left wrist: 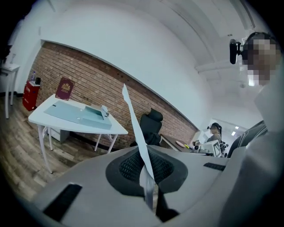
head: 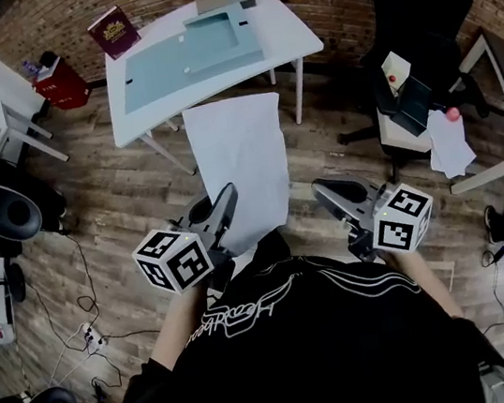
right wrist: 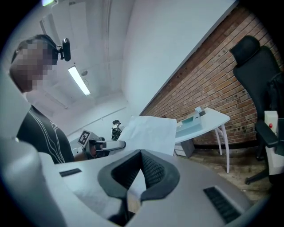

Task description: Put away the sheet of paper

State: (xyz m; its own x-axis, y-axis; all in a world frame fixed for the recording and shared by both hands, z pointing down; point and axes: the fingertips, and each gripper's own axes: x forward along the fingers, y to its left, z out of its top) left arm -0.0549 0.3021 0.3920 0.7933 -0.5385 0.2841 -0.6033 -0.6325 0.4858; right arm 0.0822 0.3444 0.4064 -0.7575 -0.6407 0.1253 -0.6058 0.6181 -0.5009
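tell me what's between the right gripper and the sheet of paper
Nothing. In the head view, the gap between the right gripper and the paper shows only wood floor below. The left gripper alone pinches the paper.

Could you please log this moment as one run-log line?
left gripper: shut on sheet of paper | right gripper: shut, empty | white table: ahead

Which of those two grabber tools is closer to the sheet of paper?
The left. The left gripper is clamped on the near edge of the sheet of paper. The right gripper hangs off to the sheet's right, apart from it.
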